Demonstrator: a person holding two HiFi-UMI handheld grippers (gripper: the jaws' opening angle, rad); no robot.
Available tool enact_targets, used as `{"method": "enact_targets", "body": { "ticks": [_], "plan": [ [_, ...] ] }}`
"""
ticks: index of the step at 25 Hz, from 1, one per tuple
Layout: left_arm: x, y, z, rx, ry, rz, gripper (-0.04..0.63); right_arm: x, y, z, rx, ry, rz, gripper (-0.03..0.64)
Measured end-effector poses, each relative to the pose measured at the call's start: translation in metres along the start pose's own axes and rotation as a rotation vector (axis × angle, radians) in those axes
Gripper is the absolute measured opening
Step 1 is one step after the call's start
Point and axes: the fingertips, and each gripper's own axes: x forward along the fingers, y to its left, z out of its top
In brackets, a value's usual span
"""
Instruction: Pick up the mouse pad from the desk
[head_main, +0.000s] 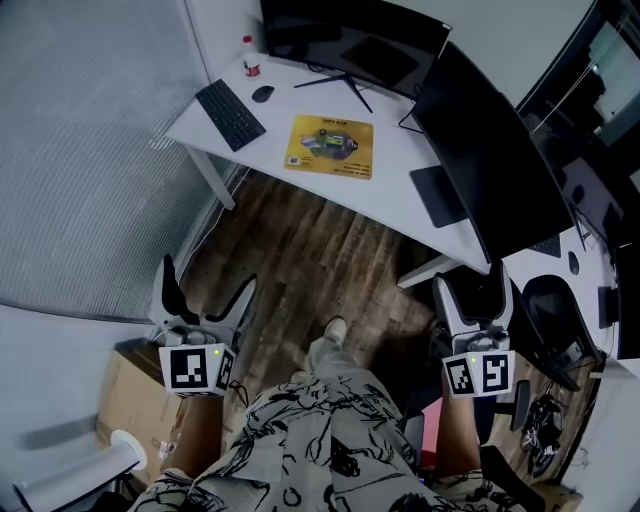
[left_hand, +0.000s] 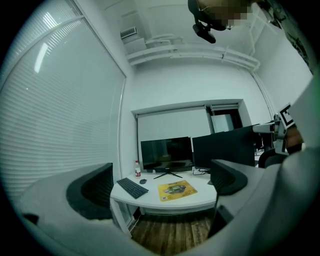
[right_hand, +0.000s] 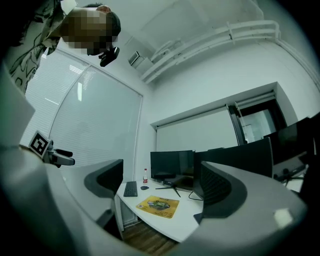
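The pad (head_main: 330, 146) lies flat on the white desk (head_main: 400, 185), well apart from both grippers. It is a yellow rectangle with a printed picture, between the keyboard (head_main: 231, 114) on one side and a dark monitor (head_main: 490, 150) on the other, with the mouse (head_main: 263, 93) behind it. Its near edge sits close to the desk's front edge but does not overhang it.

The left gripper (head_main: 205, 290) and right gripper (head_main: 475, 295) hang low by the person's legs over the wooden floor (head_main: 310, 260). Each has its fingers (left_hand: 92, 192) spread wide with nothing between them, and both gripper views look across the room at the desk.

The pad is probably thin, light and floppy, and its underside likely clings to the desk. With no lip showing, a straight pinch from above would likely only press it down. The near edge or a near corner looks the best place to take hold, perhaps after dragging the pad until it juts past the desk's edge, then pinching it top and bottom. Once lifted it should droop, so a hold well in from the edge seems wise
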Motion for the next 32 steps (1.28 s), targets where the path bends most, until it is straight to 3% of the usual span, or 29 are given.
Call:
{"method": "enact_targets", "body": {
  "ticks": [14,20,26,32],
  "plan": [
    [0.095,0.0,0.011,0.018,0.013,0.032,0.598,0.098,-0.048,-0.014,0.011,0.01,0.062,0.482],
    [0.129,-0.008,0.013,-0.012,0.007,0.032,0.6,0.127,-0.067,-0.019,0.022,0.01,0.093,0.482],
    [0.145,-0.019,0.017,-0.008,0.003,0.028,0.601,0.153,-0.071,-0.019,0.037,0.001,0.13,0.482],
    [0.156,0.003,0.003,-0.018,0.033,0.064,0.601,0.178,-0.064,-0.039,0.047,0.035,0.162,0.485]
  ]
}}
